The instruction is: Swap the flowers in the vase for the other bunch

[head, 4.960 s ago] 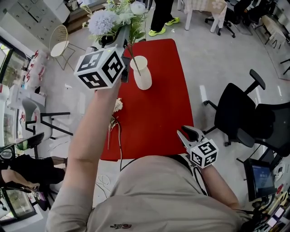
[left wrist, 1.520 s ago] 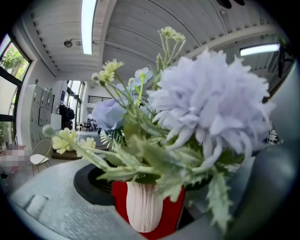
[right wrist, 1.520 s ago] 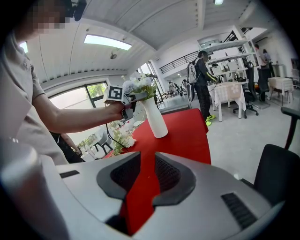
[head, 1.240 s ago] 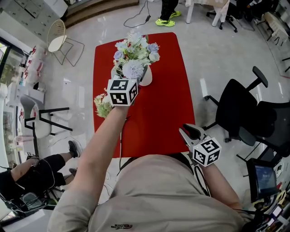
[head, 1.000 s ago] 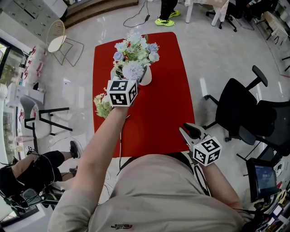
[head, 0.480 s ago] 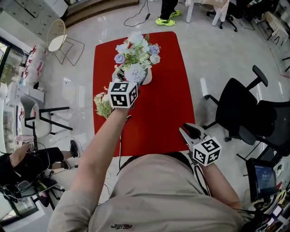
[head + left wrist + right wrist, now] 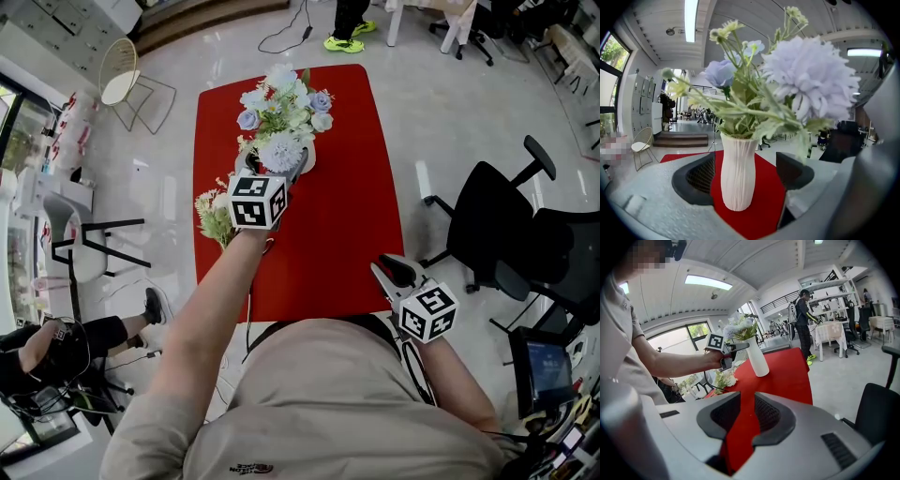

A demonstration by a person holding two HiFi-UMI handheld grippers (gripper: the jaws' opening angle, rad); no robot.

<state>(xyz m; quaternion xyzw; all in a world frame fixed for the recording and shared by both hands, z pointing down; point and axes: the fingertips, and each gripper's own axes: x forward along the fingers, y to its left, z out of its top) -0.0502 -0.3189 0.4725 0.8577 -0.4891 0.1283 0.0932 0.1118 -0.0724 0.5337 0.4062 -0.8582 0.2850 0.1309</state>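
A white ribbed vase (image 7: 303, 159) stands on the red table (image 7: 347, 216) with a bunch of blue, lilac and white flowers (image 7: 281, 112) in it. My left gripper (image 7: 272, 171) sits just in front of the vase, open; the vase (image 7: 737, 173) shows in the gap between its pads, untouched, under the flowers (image 7: 806, 79). A cream bunch (image 7: 214, 217) lies at the table's left edge. My right gripper (image 7: 382, 269) hangs at the near right edge, its jaws slightly apart and empty (image 7: 744, 411). It sees the vase (image 7: 757, 361) and the cream bunch (image 7: 724, 378).
Black office chairs (image 7: 497, 234) stand right of the table. A wire chair (image 7: 122, 80) is at the far left, a person's legs (image 7: 342, 28) at the far end, another person (image 7: 47, 347) at the lower left. A cable (image 7: 248, 300) hangs off the near left edge.
Five seconds ago my left gripper held the blue bunch high over the vase; now the bunch stands in it. Over the last second that gripper has sunk slightly. The right has stayed still.
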